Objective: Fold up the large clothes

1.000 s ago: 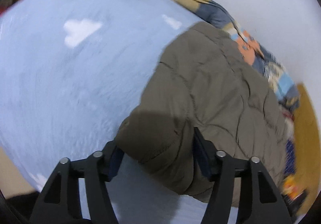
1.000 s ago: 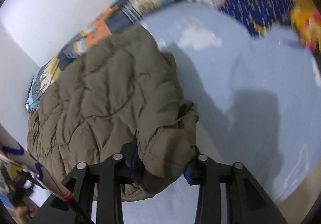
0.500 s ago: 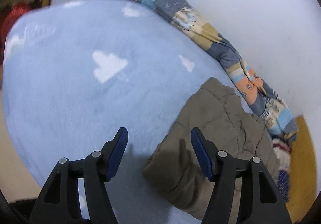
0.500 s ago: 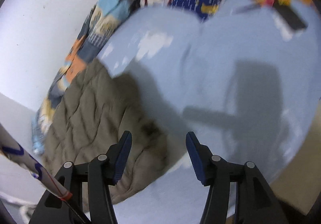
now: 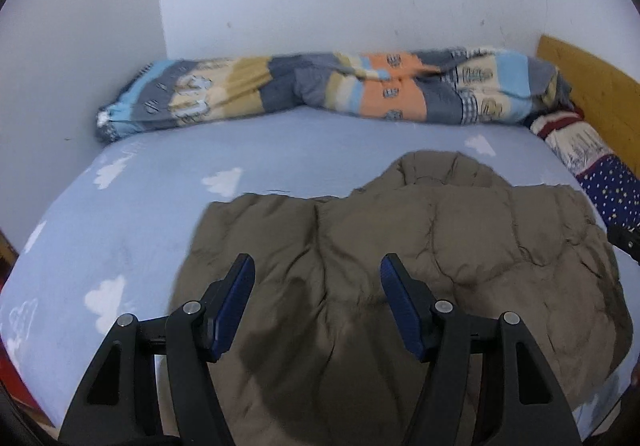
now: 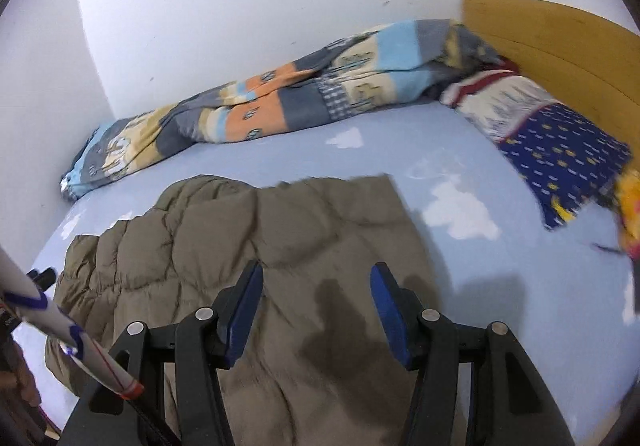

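Observation:
An olive quilted jacket (image 5: 400, 246) lies folded and flat on the light blue cloud-print bed sheet (image 5: 120, 214). The right wrist view shows the same jacket (image 6: 280, 238) with a straight far edge, on the sheet (image 6: 500, 286). My left gripper (image 5: 318, 262) hovers above the jacket's near part, open, its blue pads (image 5: 236, 302) holding nothing. My right gripper (image 6: 317, 268) also hangs over the jacket, open and empty, casting a shadow on the fabric. The jacket's nearest edge is hidden behind the gripper bodies.
A rolled patchwork blanket (image 5: 320, 90) runs along the white wall at the far side. A dark blue patterned pillow (image 6: 560, 154) and a wooden headboard (image 6: 560, 42) are at the right. A white strip with blue markings (image 6: 52, 318) crosses the right wrist view's lower left.
Both grippers held folds of the jacket a second ago. They have let go, risen and drawn back, and the views have rolled level. The jacket now lies flat.

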The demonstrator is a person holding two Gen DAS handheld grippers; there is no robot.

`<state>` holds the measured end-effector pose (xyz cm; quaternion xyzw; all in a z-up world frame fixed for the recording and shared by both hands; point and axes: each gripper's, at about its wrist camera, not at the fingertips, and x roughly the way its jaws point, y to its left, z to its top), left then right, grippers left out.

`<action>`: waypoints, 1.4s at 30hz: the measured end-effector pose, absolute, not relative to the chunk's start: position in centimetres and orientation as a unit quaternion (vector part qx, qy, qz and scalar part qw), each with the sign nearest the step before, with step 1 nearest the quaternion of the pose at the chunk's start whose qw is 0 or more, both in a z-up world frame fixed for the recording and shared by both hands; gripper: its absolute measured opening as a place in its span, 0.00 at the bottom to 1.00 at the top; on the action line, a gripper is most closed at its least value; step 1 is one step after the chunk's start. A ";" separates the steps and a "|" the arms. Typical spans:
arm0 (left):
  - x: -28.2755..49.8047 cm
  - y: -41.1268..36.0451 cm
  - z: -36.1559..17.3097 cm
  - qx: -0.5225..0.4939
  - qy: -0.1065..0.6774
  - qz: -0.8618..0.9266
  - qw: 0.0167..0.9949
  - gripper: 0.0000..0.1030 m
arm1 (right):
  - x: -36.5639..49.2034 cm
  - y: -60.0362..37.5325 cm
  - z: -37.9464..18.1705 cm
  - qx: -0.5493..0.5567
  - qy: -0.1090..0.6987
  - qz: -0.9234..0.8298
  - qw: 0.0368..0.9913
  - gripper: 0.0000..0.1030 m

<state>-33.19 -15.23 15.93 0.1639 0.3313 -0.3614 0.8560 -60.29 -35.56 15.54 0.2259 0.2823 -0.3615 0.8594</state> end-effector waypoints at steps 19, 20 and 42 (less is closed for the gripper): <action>-24.1 -20.8 9.3 0.186 0.419 -0.295 0.838 0.67 | -49.2 -43.2 7.3 0.223 0.424 -0.354 0.803 0.66; -24.2 -20.7 9.5 0.183 0.416 -0.293 0.841 0.67 | -49.2 -43.1 7.4 0.221 0.424 -0.355 0.804 0.66; -42.1 -10.6 12.6 0.156 0.341 -0.371 0.850 0.67 | -59.7 -28.5 12.1 0.230 0.349 -0.311 0.854 0.66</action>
